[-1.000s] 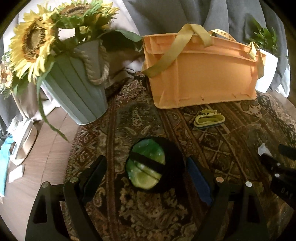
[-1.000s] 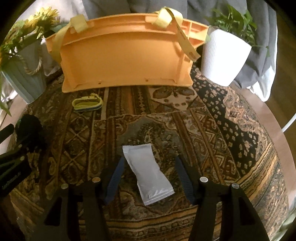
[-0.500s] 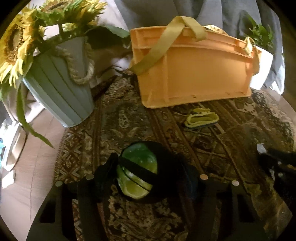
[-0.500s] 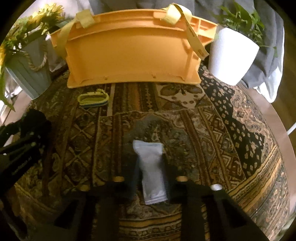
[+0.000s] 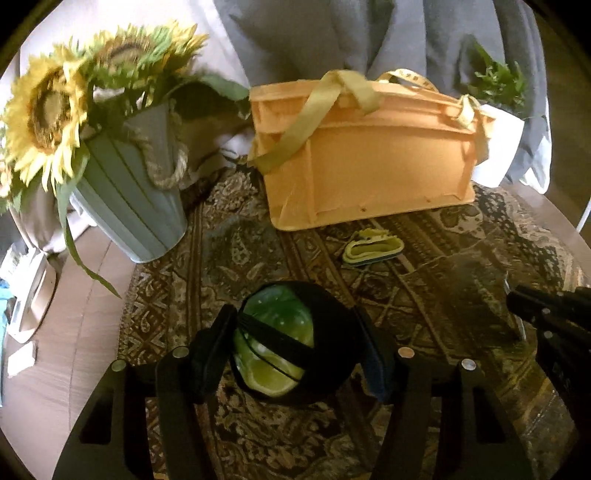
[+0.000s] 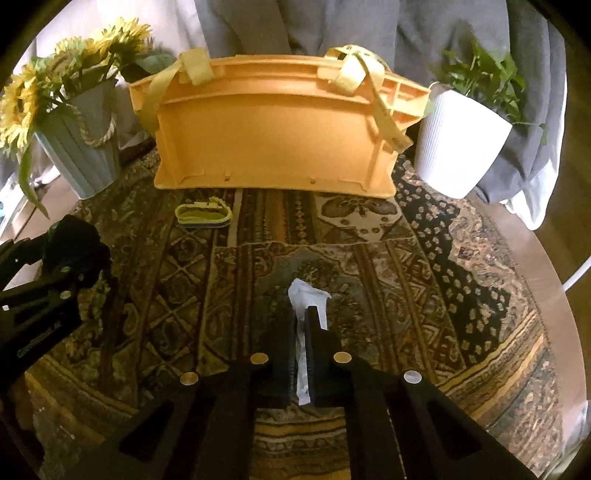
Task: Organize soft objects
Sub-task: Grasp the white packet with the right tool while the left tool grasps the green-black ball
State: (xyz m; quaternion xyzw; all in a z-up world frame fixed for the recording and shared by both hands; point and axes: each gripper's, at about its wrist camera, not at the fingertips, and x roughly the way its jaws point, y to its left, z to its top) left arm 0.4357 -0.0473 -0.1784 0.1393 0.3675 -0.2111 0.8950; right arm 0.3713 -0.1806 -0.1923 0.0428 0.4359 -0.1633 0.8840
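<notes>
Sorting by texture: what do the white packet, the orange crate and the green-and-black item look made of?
White packet: thin matte film, crumpling between the right jaws. Orange crate: rigid moulded plastic, ribbed walls, fabric straps. Green-and-black item: apparently soft, glossy green under black bands; exact material unclear.

Patterned rug [image 6: 424, 266] over round wooden table [image 5: 48, 354]; grey drapery [image 6: 332, 22] behind; warm dim light.

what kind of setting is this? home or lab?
Most likely a home, a living-room table. A patterned cloth covers the round table, with a sunflower pot and a white potted plant beside an orange crate, and grey fabric behind.
</notes>
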